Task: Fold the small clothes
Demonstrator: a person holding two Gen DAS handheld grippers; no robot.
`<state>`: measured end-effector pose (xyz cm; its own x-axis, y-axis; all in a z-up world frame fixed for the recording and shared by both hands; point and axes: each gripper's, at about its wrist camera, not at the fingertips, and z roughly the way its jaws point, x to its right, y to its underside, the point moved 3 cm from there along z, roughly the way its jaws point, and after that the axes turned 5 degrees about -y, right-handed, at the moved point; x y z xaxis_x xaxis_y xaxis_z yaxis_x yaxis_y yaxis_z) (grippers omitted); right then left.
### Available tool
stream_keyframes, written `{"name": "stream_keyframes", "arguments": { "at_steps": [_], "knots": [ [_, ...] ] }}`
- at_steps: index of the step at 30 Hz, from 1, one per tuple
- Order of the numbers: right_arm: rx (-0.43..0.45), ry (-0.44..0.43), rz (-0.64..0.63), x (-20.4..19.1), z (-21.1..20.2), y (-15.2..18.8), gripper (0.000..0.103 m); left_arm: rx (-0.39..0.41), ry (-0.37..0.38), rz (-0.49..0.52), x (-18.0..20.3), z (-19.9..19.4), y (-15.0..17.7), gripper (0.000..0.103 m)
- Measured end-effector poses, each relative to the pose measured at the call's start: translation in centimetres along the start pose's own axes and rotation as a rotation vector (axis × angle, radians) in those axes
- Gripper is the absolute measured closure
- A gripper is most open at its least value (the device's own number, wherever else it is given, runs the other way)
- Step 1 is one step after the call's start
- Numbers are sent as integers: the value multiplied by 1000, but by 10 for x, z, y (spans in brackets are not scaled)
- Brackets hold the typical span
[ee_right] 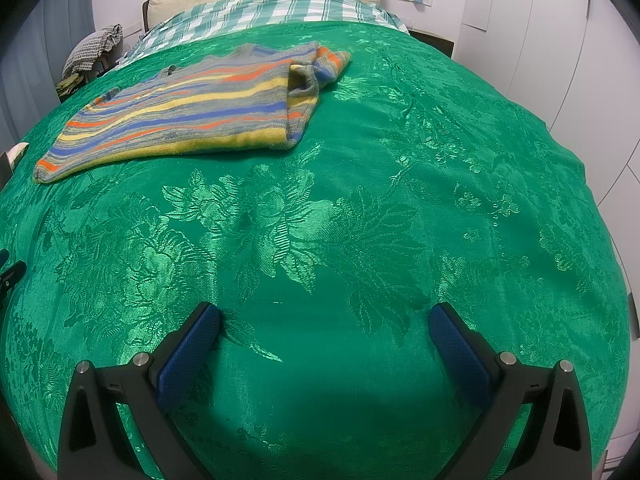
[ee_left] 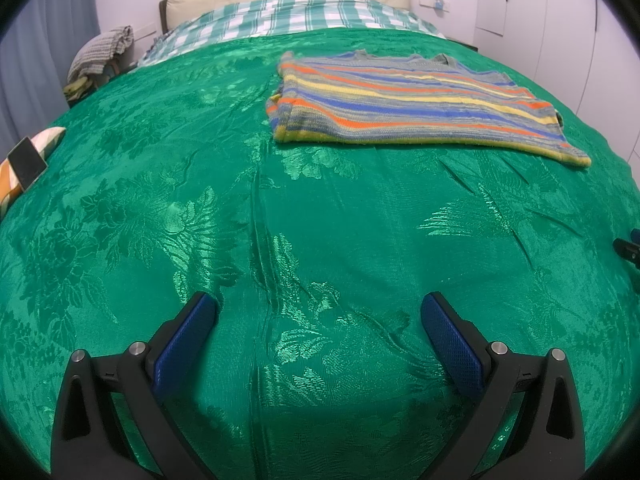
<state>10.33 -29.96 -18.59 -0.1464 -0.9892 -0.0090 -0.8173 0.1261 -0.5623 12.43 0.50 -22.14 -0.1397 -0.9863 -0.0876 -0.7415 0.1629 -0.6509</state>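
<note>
Striped sweater (ee_left: 416, 104) flat on green bedspread (ee_left: 280, 220), far side, sleeves already tucked in so body forms neat rectangle. Left gripper (ee_left: 318, 312) and right gripper (ee_right: 324, 320) both spread wide, empty, well short of sweater, probably lining up for next fold.

The left gripper (ee_left: 319, 306) and the right gripper (ee_right: 324, 316) hover side by side with jaws spread wide, blue pads (ee_left: 188, 344) facing inward, both empty and pointing forward.
</note>
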Motion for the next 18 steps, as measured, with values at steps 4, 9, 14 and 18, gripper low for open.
{"name": "stream_keyframes", "arguments": {
  "at_steps": [4, 9, 14, 18],
  "knots": [
    [0, 1, 0, 0, 0, 0, 0, -3, 6, 0, -1, -1, 0, 1],
    [-43, -8, -5, 1, -3, -3, 0, -28, -1, 74, 8, -28, -4, 2],
    [8, -149, 16, 19, -24, -37, 1, 80, 153, 297, 82, -59, -30, 2],
    [-3, -247, 45, 39, -7, -95, 3, 95, 278, 424, 166, -36, -66, 2]
  ]
}}
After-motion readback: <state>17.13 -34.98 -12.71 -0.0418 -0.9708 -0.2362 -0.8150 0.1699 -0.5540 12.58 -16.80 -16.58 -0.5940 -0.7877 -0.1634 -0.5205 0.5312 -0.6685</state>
